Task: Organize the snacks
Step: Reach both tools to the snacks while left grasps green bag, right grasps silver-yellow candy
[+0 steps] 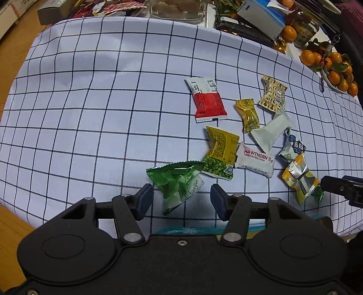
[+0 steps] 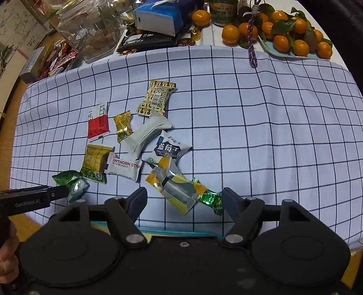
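Note:
Several snack packets lie in a loose pile on the checked cloth [image 1: 90,113]. My left gripper [image 1: 180,200] is open, its jaws on either side of a green packet [image 1: 179,183] that lies on the cloth. My right gripper [image 2: 183,202] is open around a yellow and silver packet [image 2: 174,186], with a small green candy [image 2: 211,199] by the right finger. Beside them lie a white Hawthorn packet [image 1: 255,161], a yellow-green packet [image 1: 219,156], a red and white packet [image 1: 207,101], a gold candy [image 1: 247,114], a plain white packet [image 1: 270,130], a blueberry packet [image 2: 169,148] and a patterned beige packet [image 2: 156,97].
Behind the cloth stand a glass jar [image 2: 93,29], a tissue box [image 2: 158,18], dark boxes [image 2: 145,42] and a tray of tangerines [image 2: 292,38]. A teal edge [image 2: 181,232] shows just under my right gripper. The cloth's left and right parts hold no packets.

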Demonstrator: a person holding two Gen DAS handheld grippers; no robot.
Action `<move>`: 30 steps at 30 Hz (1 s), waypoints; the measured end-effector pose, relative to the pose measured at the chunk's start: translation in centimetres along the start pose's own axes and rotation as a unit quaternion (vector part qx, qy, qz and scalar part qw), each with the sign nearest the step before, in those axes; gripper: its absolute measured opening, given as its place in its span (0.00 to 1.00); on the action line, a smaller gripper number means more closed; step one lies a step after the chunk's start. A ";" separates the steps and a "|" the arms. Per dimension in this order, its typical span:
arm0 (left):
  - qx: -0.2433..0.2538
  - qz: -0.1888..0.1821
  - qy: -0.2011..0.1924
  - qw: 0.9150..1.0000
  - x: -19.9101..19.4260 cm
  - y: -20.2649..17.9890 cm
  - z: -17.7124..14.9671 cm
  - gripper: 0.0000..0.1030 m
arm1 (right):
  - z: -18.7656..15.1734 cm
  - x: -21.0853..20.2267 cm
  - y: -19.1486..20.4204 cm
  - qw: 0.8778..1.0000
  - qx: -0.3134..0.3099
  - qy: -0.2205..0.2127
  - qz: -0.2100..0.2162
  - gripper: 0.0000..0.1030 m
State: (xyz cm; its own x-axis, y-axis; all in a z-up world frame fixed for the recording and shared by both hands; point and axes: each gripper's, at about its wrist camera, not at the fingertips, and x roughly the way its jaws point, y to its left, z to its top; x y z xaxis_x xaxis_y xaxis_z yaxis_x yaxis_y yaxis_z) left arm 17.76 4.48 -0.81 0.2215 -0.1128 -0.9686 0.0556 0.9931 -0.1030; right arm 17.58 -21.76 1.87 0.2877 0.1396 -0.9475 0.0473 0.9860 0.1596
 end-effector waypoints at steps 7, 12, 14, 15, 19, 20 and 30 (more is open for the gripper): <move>-0.009 0.003 0.011 1.000 1.5 0.0 0.2 0.58 | 0.3 2.3 1.4 0.999 -0.028 0.013 -0.010 0.73; -0.009 0.007 0.022 1.000 2.6 -0.3 0.4 0.58 | 0.4 2.4 2.2 0.999 -0.050 0.009 -0.007 0.74; -0.011 0.013 0.033 0.999 3.2 -0.3 0.5 0.58 | 0.3 2.5 2.5 0.998 -0.062 0.009 -0.011 0.73; -0.014 0.014 0.038 0.999 3.5 -0.3 0.5 0.58 | 0.3 2.6 2.6 0.998 -0.067 0.009 -0.016 0.74; -0.031 0.002 0.050 0.998 4.1 0.0 0.8 0.58 | -0.1 3.4 2.7 0.996 -0.078 0.016 -0.027 0.74; -0.036 0.001 0.049 0.998 4.2 0.1 0.9 0.58 | -0.2 3.6 2.6 0.996 -0.078 0.020 -0.026 0.74; -0.072 -0.020 0.044 0.996 4.3 0.3 2.2 0.48 | -0.3 5.6 2.6 0.996 -0.072 0.037 -0.039 0.74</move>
State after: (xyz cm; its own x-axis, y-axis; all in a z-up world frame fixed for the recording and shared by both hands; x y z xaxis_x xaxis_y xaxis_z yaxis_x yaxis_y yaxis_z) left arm 20.84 4.25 -4.56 0.1344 -0.1549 -0.9787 -0.0789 0.9829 -0.1664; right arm 19.06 -18.43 -3.05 0.2175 0.0625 -0.9740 -0.0729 0.9962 0.0476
